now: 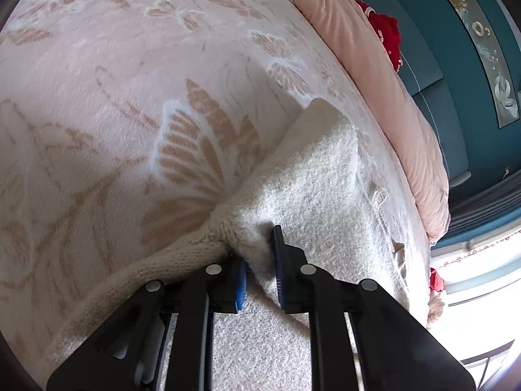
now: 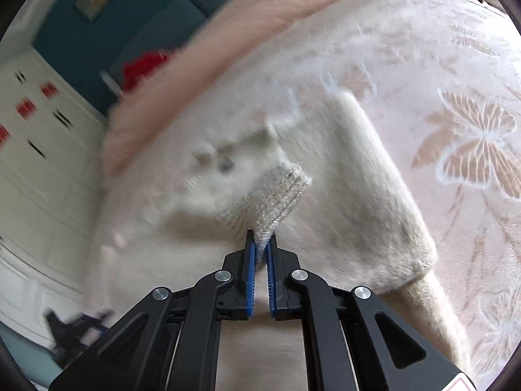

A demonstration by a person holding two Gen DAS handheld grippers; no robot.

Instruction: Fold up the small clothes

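We have the cream knitted sweater (image 1: pixel 312 176) lying on the pink blanket (image 1: pixel 130 97) with its butterfly pattern, spread over the bed. Our left gripper (image 1: pixel 260 254) pinches a bunched fold of the sweater's edge, its blue pads pressed into the wool, jaws nearly closed around it. Our right gripper (image 2: pixel 260 244) is clamped tight on the ribbed cuff (image 2: pixel 273 198), which stands up from between its blue pads, with the rest of the sweater (image 2: pixel 374 211) stretching away behind it. The right view is blurred, so finer detail there escapes us. Beyond the bed we see a folded pink quilt (image 1: pixel 374 81), something red (image 1: pixel 387 32), and a teal wall (image 1: pixel 472 130).
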